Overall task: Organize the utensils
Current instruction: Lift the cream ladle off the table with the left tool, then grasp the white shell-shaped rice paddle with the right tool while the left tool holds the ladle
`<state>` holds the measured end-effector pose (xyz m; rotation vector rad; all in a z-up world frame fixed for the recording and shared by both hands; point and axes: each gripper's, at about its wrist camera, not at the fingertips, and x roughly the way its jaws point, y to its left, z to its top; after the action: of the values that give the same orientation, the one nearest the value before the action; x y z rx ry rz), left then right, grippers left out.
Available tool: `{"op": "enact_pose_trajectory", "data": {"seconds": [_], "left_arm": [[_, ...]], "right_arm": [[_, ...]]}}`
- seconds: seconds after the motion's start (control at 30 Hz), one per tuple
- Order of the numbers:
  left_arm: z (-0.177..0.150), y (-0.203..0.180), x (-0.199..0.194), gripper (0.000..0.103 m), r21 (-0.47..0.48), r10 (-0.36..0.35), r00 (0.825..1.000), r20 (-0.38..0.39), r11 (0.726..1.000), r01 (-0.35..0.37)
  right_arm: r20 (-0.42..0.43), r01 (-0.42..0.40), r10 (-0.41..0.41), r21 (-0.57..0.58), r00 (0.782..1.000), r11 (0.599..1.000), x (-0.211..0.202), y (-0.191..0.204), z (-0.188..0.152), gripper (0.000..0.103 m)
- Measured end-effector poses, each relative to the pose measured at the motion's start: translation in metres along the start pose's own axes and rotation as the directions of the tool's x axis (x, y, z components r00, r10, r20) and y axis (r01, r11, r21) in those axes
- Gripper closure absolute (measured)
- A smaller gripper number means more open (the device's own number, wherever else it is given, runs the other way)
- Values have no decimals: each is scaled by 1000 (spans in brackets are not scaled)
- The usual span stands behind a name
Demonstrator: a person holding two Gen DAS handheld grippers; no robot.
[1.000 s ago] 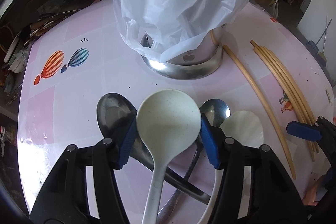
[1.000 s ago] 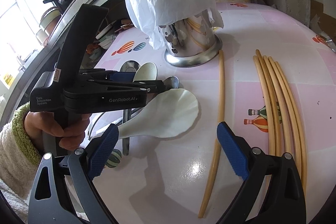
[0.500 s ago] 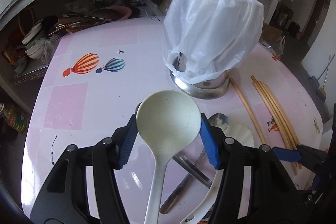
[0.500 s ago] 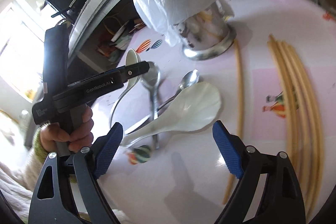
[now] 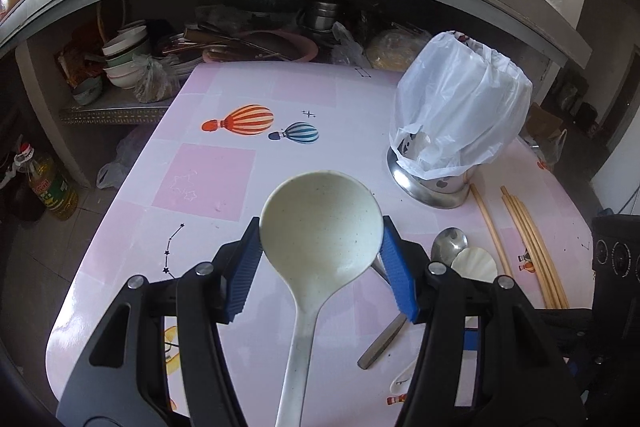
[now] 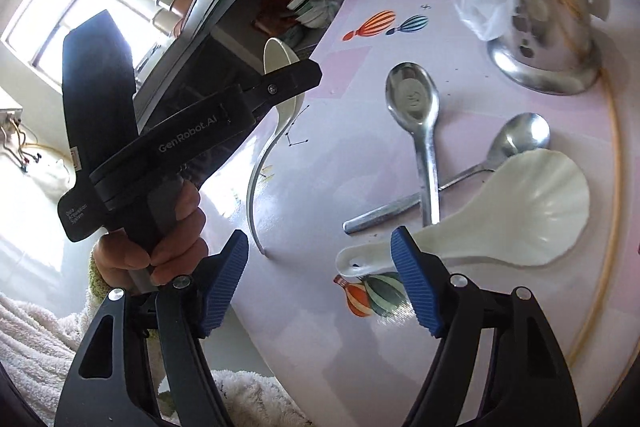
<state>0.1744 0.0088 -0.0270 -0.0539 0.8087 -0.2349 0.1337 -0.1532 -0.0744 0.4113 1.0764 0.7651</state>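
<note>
Left gripper (image 5: 320,263) clamps the bowl of a cream ladle (image 5: 320,227) across its widest part, blue pads pressing on either rim, the long handle hanging back toward the camera and clear of the pink table (image 5: 208,183). Right gripper (image 6: 320,287) has nothing between its pads; its jaws are closing, and its right pad sits just over the handle end of the white rice paddle (image 6: 516,211) without gripping it.

The steel utensil holder (image 5: 432,183), draped in a white plastic bag (image 5: 460,115), stands at the far right of the table. Near it lie two metal spoons (image 6: 416,99) crossed over each other, with the paddle's handle beside them and bamboo chopsticks (image 5: 532,239) further right.

Risks from here, as I judge them: the ladle is pinched on a smooth, rounded bowl — a tilt of the wrist could let it swivel or squirt out under the weight of the handle. The bag covers the holder's mouth, so a ladle pushed down onto it would likely snag or tip the holder. The right jaws, if they shut where they are, may catch only the paddle's edge and flick it into the spoons.
</note>
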Motion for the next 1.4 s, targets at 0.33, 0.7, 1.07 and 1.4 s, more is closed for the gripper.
{"op": "enact_pose_trajectory", "data": {"seconds": [0.33, 0.7, 1.07, 1.4], "left_arm": [[-10, 20, -11, 48, -57, 3, 1000, 20, 998, -2], [-13, 26, -8, 48, -78, -23, 1000, 20, 997, 25], [-15, 24, -9, 48, -76, -42, 999, 24, 996, 43], [-16, 26, -11, 48, -90, -35, 999, 27, 995, 37]], "right_arm": [[-217, 2, -7, -24, 976, 1000, 57, 6, 22, 30], [-255, 66, -51, 51, 966, 997, 8, -11, -22, 30], [-75, 240, -239, 3, 968, 971, -54, -17, -24, 30], [-10, 515, -522, -157, 853, 843, -28, -39, 15, 27]]}}
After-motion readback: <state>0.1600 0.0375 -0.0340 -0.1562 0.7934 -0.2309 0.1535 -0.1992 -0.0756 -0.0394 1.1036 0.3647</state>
